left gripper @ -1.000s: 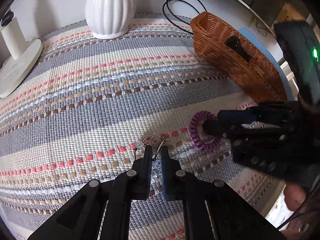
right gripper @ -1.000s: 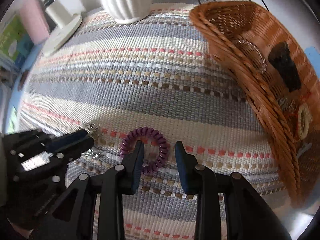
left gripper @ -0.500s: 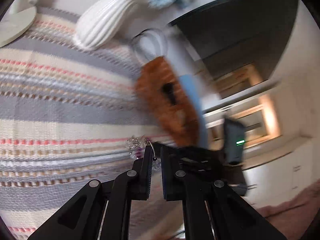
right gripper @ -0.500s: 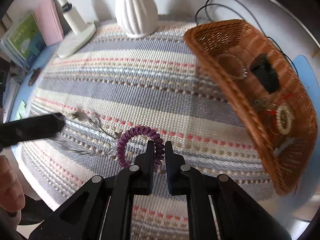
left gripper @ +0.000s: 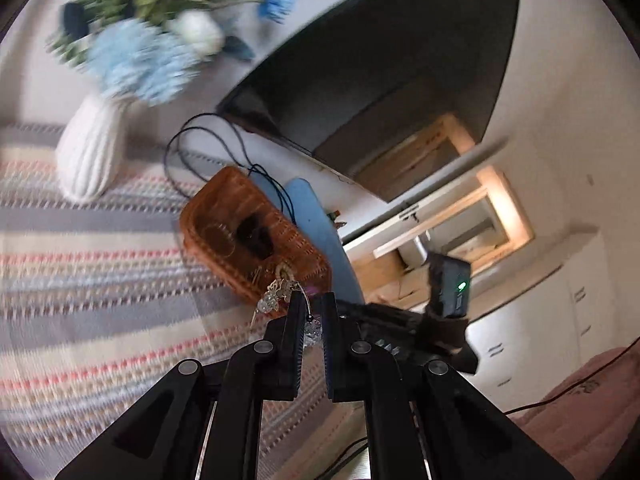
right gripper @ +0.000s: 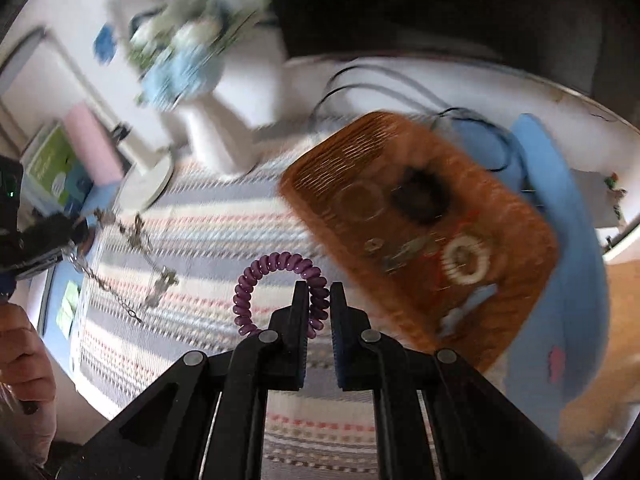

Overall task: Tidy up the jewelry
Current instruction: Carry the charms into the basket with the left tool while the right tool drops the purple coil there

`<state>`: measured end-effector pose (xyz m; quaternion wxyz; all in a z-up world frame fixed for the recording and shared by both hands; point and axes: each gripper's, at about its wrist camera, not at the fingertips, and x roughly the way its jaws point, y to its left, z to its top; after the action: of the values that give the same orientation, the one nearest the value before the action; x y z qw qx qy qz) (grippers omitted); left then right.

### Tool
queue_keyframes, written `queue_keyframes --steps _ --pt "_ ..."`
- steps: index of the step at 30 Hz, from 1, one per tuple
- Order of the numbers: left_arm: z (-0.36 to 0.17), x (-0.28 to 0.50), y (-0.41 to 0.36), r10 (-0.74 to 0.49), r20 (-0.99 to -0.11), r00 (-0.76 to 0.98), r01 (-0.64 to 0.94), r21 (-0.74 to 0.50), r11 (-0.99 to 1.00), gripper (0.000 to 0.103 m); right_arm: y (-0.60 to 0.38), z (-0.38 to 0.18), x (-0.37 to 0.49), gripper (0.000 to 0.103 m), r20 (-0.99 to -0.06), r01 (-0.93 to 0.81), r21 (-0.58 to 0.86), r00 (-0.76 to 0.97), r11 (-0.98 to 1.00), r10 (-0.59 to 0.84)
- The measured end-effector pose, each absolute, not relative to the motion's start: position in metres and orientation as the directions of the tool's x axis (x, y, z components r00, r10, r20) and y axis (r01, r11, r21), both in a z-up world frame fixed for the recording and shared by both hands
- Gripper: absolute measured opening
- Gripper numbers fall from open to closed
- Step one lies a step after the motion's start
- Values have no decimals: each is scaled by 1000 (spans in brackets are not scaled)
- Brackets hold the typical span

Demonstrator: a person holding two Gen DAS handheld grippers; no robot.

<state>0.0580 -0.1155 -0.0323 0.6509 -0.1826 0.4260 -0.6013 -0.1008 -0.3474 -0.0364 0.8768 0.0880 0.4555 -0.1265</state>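
Observation:
My left gripper [left gripper: 313, 300] is shut on a silver charm bracelet [left gripper: 278, 294] and holds it in the air, just in front of the brown wicker basket [left gripper: 208, 212]. From the right wrist view the bracelet [right gripper: 136, 240] hangs from the left gripper [right gripper: 76, 232] at the far left. My right gripper [right gripper: 319, 292] is shut on a purple coil hair tie [right gripper: 256, 276], lifted above the striped mat [right gripper: 192, 236], left of the basket [right gripper: 320, 168]. The basket holds several jewelry pieces and a dark item.
A white ribbed vase [left gripper: 90, 160] with blue and white flowers stands at the back of the mat. Black cables [left gripper: 188, 148] lie behind the basket. A white lamp base [right gripper: 150, 184] and books [right gripper: 56, 168] sit at the left. A dark screen [left gripper: 392, 68] stands behind.
Both grippers closed on their pieces and lifted them off the mat. Both now sit higher and closer to the basket, with views tilted up.

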Motion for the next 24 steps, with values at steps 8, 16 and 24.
queue_keyframes --steps 8,16,24 --pt "-24 85 -215 -882 -469 -54 739 -612 280 8 -441 -10 -99 12 -798 461 31 546 887 -256" --pt "-57 115 -290 -810 -586 -20 747 -547 378 8 -500 -21 -40 12 -799 537 131 555 833 -232" --pt "-88 134 -314 -789 -613 -32 711 -569 413 8 -502 -59 30 12 -840 529 169 519 832 -160"
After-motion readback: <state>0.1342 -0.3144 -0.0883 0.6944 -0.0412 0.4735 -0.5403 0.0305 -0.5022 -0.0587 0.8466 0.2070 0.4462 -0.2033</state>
